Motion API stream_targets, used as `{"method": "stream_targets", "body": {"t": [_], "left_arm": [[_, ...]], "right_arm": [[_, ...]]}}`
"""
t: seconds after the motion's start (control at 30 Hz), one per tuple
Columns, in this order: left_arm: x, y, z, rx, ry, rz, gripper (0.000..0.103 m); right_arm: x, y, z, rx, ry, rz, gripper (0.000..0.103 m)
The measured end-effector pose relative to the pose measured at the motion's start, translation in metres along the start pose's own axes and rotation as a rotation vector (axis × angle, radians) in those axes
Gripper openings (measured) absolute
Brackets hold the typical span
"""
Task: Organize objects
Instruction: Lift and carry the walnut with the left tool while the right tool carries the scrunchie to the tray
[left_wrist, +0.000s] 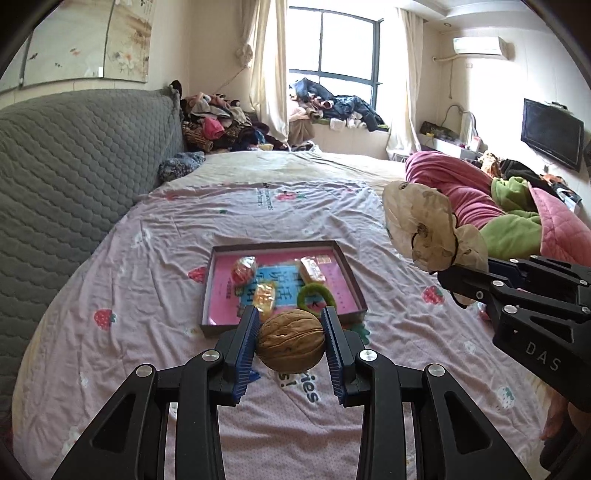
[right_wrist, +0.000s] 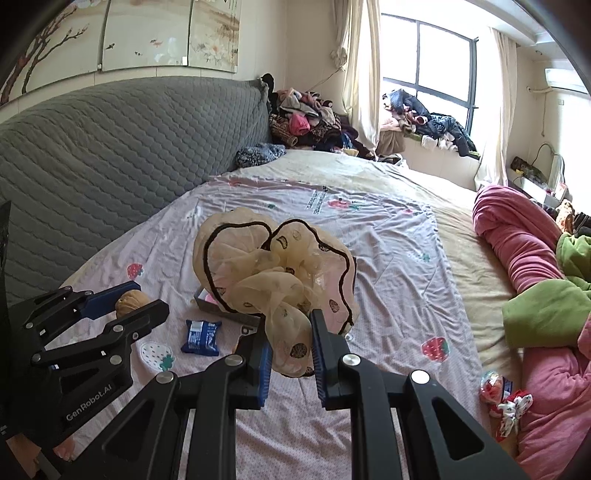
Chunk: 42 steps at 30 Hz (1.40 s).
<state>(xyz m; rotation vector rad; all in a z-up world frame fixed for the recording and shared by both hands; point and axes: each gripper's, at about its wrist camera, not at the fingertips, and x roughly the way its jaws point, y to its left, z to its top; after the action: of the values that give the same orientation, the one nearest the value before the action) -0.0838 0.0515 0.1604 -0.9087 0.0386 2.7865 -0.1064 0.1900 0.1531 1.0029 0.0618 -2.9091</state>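
Observation:
My left gripper is shut on a brown walnut and holds it just above the near edge of a shallow box with a pink bottom. The box holds wrapped candies and a green ring. My right gripper is shut on a cream chiffon scrunchie with dark trim, held above the bed to the right of the box. The scrunchie also shows in the left wrist view. The left gripper with the walnut shows at the left of the right wrist view.
A blue snack packet lies on the strawberry-print sheet near the box. A red-and-white wrapped item lies by the pink and green bedding at right. A grey quilted headboard runs along the left.

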Motion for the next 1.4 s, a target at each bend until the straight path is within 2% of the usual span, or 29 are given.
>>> {"method": "stream_targets", "body": {"t": [0.33,0.7,1.4], "left_arm": [[0.010,0.008,0.017,0.000,-0.009,0.006,0.036],[0.037,0.023,0.040,0.002,-0.013,0.019,0.036],[0.129,0.042,0.057,-0.005,0.032,0.021,0.036]], "right_arm": [[0.003,0.001,0.017,-0.001,-0.030,0.001,0.019],[0.026,0.000,0.038,-0.005,-0.033,0.008,0.020],[0.104,-0.016,0.053,0.012,0.014,0.014,0.020]]}}
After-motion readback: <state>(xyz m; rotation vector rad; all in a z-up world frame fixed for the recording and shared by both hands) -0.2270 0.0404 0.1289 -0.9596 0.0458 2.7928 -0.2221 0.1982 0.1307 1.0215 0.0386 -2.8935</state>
